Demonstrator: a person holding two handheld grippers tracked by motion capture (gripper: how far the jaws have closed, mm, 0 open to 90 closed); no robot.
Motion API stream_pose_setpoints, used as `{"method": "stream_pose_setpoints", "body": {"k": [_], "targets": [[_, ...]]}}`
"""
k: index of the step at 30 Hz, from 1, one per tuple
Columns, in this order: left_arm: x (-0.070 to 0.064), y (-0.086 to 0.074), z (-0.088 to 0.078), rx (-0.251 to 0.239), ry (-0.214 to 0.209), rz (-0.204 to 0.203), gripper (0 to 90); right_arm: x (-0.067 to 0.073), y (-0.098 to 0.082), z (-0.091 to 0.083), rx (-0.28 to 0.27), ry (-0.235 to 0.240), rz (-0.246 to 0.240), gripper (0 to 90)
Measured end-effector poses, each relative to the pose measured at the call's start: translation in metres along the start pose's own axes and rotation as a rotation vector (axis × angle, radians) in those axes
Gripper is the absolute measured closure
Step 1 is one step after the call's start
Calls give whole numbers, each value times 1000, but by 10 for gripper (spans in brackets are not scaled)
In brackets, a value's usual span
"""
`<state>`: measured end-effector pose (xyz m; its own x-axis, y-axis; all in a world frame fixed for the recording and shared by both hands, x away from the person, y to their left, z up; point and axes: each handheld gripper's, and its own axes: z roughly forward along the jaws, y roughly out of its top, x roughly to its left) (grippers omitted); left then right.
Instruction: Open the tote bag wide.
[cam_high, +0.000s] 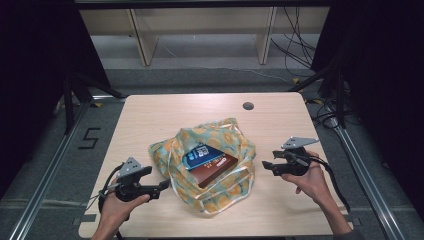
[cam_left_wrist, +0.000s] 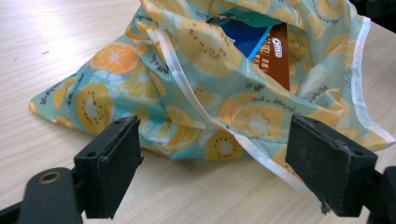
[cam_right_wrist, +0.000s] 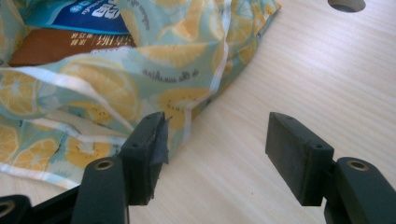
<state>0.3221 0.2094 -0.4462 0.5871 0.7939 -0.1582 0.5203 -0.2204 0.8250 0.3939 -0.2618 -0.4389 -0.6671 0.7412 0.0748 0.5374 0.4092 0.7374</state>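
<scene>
A cloth bag (cam_high: 210, 165) printed with orange and kiwi slices lies in the middle of the wooden table (cam_high: 150, 115), its mouth gaping upward. Inside it rest a blue packet (cam_high: 200, 154) and a brown Oreo box (cam_high: 215, 171). My left gripper (cam_high: 162, 186) hovers just left of the bag, open, pointing at it. In the left gripper view the jaws of the left gripper (cam_left_wrist: 212, 163) stand wide before the bag's white hem (cam_left_wrist: 261, 156), apart from it. My right gripper (cam_high: 267, 167) is at the bag's right side, open. In the right gripper view the right gripper (cam_right_wrist: 219, 149) has bare table between its jaws.
A round cable hole (cam_high: 248, 106) sits near the table's far edge. Beyond the table are wooden shelf legs (cam_high: 142, 45) and loose cables (cam_high: 295, 45) on the floor. Metal rails (cam_high: 50, 165) run along both sides of the table.
</scene>
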Motion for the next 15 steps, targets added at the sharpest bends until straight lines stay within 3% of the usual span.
{"method": "stream_pose_setpoints", "body": {"k": [9,13,14,15], "targets": [[-3,-20,-4,-6,36,-36,169,3,-20,-5,29,-16,12,364],[-6,-28,-7,-6,45,-25,168,5,-31,-5,47,-17,22,359],[-7,-31,-8,-1,43,-24,168,4,-33,-4,47,-20,5,358],[-9,-34,-8,4,43,-22,168,6,-35,-5,49,-17,24,358]]}}
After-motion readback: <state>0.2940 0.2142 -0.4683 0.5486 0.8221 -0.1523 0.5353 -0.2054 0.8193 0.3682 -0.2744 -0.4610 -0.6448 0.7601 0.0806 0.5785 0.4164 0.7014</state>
